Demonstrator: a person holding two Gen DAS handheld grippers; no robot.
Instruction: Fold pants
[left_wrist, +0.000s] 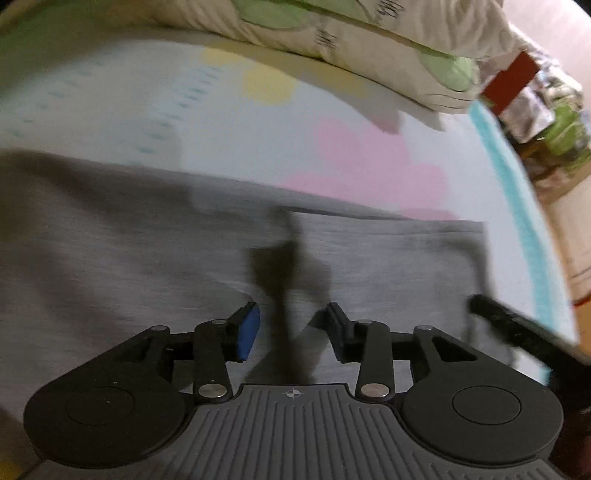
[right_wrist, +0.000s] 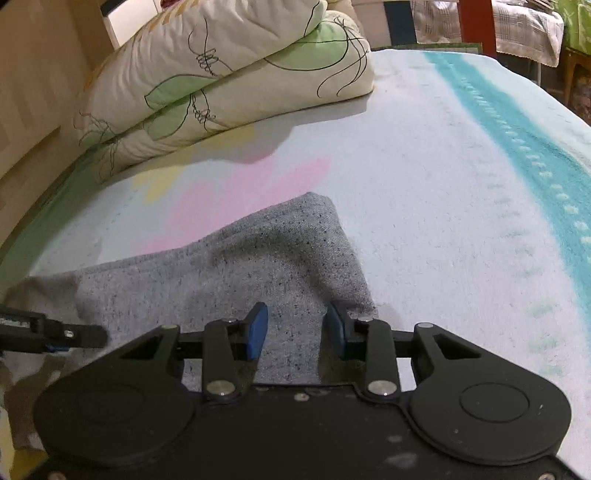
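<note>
Pastel bedding covers the bed (right_wrist: 424, 155), with a folded floral quilt (right_wrist: 229, 74) at its far side. Grey sweatpants (right_wrist: 229, 280) lie flat on the bed under both tools. The left gripper (left_wrist: 291, 328) and right gripper (right_wrist: 297, 328) hover with fingers parted, holding nothing. Risk, as I judge it: pinching only the top layer would drag the fabric and skew the fold.

Pastel-blanketed bed (right_wrist: 424, 177); grey pants (right_wrist: 229, 273) lie flat; folded quilt (right_wrist: 229, 74) behind.
</note>
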